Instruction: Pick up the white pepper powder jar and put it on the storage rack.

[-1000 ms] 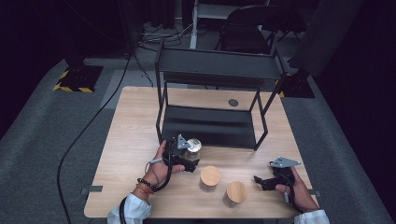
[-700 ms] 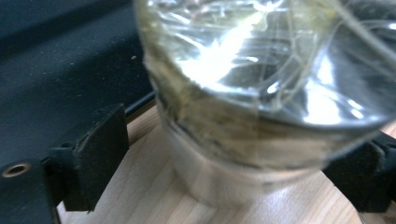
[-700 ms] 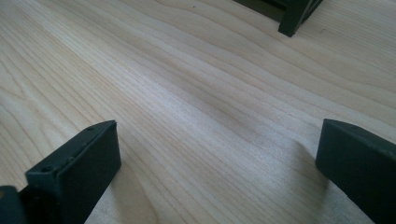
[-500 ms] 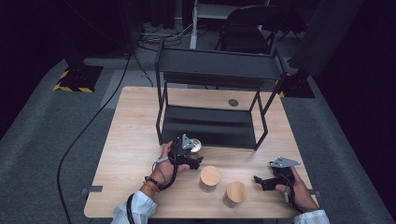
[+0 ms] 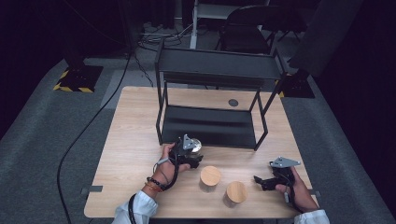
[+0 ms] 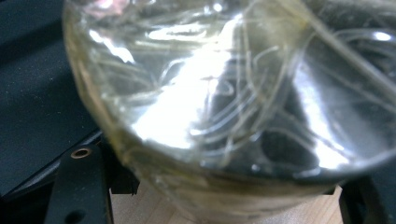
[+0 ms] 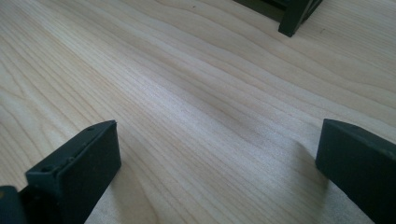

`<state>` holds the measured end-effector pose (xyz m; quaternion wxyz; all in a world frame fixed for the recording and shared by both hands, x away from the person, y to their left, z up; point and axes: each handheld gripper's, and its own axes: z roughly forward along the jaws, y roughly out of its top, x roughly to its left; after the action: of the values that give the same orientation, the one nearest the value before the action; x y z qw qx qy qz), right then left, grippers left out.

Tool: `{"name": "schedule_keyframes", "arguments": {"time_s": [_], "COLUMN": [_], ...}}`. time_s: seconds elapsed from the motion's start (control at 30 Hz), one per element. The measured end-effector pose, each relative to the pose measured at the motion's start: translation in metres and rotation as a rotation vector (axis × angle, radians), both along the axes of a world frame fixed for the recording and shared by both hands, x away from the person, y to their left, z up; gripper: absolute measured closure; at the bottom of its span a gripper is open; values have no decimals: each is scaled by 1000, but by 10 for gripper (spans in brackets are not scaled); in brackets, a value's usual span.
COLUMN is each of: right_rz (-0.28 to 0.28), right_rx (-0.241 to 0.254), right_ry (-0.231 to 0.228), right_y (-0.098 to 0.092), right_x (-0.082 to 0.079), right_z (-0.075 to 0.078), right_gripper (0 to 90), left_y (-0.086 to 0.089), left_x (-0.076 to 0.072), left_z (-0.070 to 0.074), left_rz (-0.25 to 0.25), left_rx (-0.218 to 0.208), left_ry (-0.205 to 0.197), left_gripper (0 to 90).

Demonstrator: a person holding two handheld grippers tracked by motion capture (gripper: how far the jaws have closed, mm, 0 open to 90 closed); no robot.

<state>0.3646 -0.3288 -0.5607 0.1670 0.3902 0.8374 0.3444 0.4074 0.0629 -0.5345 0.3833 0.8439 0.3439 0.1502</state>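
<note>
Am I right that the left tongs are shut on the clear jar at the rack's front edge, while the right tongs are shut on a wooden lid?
Not quite. The right tongs stand open over bare table, as the right gripper view shows. The left tongs are shut on the clear jar at the rack, as you said.

Grey carpet (image 5: 56, 140); dark chair (image 5: 243, 32)

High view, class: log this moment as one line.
left gripper: fingers just closed on glass jar | right gripper: open, resting on table | shelf: bare
</note>
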Motion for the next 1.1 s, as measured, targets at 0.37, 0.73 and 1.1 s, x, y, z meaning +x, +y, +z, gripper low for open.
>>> {"name": "schedule_keyframes", "arguments": {"time_s": [0.37,0.73,1.1], "right_rz": [0,0,0], "right_rx": [0,0,0], "right_ry": [0,0,0], "right_y": [0,0,0], "right_x": [0,0,0], "right_z": [0,0,0], "right_gripper": [0,0,0], "left_y": [1,-1,-1], "left_x": [-1,-4,-7], "left_z": [3,7,14], "left_rz": [8,22,51], "left_rx": [-10,5,4], "left_ry": [-9,-25,-41], "left_gripper": [297,298,299]}}
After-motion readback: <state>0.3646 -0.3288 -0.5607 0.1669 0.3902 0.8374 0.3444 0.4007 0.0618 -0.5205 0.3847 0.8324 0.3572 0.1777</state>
